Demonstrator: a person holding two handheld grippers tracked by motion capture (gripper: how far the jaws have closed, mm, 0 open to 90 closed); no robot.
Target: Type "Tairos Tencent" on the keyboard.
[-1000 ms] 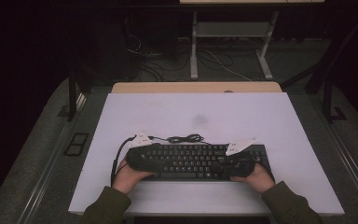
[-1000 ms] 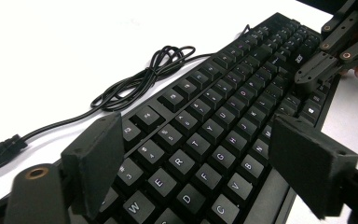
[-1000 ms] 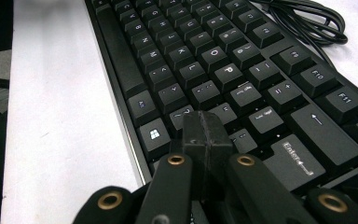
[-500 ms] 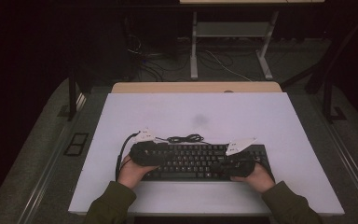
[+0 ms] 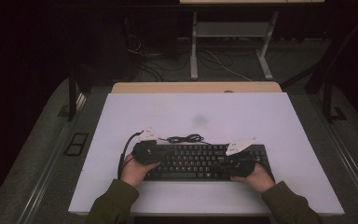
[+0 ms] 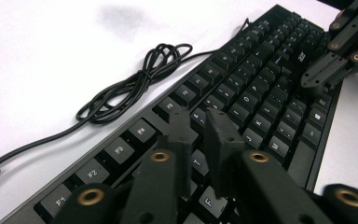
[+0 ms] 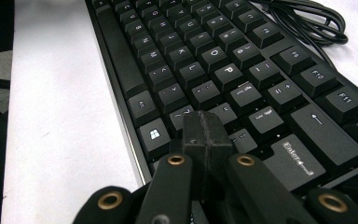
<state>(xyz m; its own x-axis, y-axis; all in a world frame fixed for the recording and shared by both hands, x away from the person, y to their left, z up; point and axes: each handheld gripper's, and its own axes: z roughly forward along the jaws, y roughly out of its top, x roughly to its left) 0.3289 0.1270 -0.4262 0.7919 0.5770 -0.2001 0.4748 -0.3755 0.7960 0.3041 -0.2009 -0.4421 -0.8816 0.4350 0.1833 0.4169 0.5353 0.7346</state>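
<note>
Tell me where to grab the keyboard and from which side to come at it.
Grip the keyboard at its two short ends, one gripper coming in from each side. It lies flat and long across the table, so only its thin edges offer a pinch; the key field is too broad for the jaws. Avoid the far edge, where the coiled cable lies.

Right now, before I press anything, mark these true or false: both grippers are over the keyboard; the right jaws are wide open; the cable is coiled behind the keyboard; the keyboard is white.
1. Both grippers are over the keyboard: true, left gripper and right gripper.
2. The right jaws are wide open: false, they are pressed together.
3. The cable lies coiled behind the keyboard: true.
4. The keyboard is white: false, it is black on a white table.
</note>
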